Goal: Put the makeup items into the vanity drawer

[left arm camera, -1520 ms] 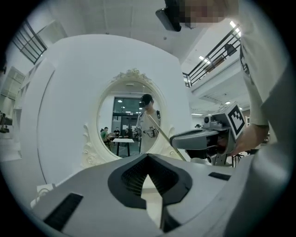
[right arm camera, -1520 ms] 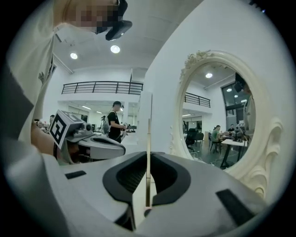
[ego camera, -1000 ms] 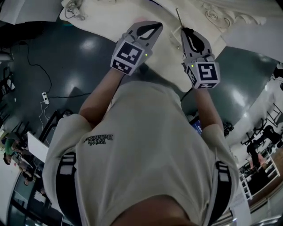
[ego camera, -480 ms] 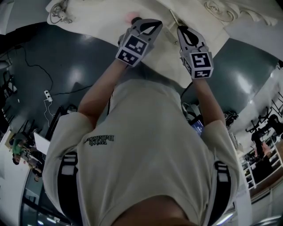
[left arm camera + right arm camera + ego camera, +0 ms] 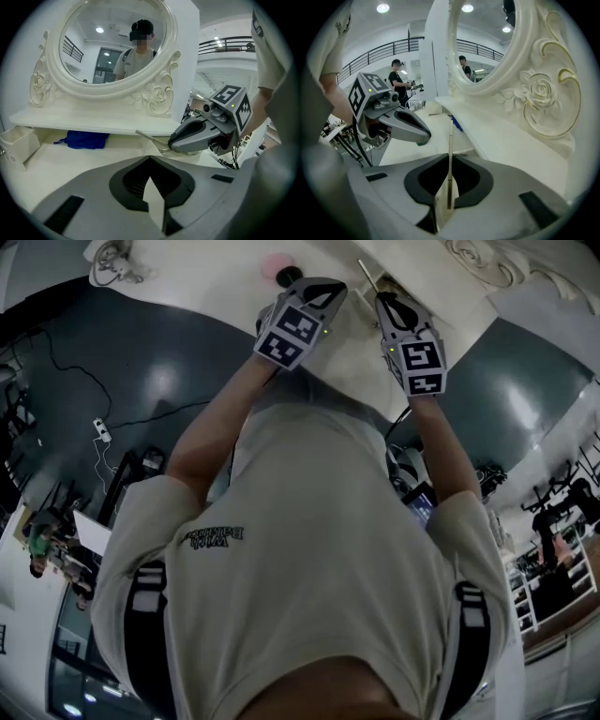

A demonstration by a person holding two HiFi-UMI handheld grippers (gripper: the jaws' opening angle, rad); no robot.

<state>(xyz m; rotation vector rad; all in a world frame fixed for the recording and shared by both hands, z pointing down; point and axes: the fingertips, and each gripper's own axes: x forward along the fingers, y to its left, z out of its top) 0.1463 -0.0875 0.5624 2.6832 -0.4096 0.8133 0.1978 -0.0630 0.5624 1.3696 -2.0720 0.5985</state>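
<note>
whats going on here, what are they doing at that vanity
A person stands at a white vanity with an oval mirror, holding a gripper in each hand. The right gripper is shut on a thin, stick-like makeup tool that points out over the tabletop. The left gripper is shut with nothing in it. No open drawer is in view.

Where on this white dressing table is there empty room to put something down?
The tabletop is bare between the blue cloth, the white box and the left tool; the ledge under the mirror is bare too. It's tighter on the right, where the right tool holds a thin stick.
</note>
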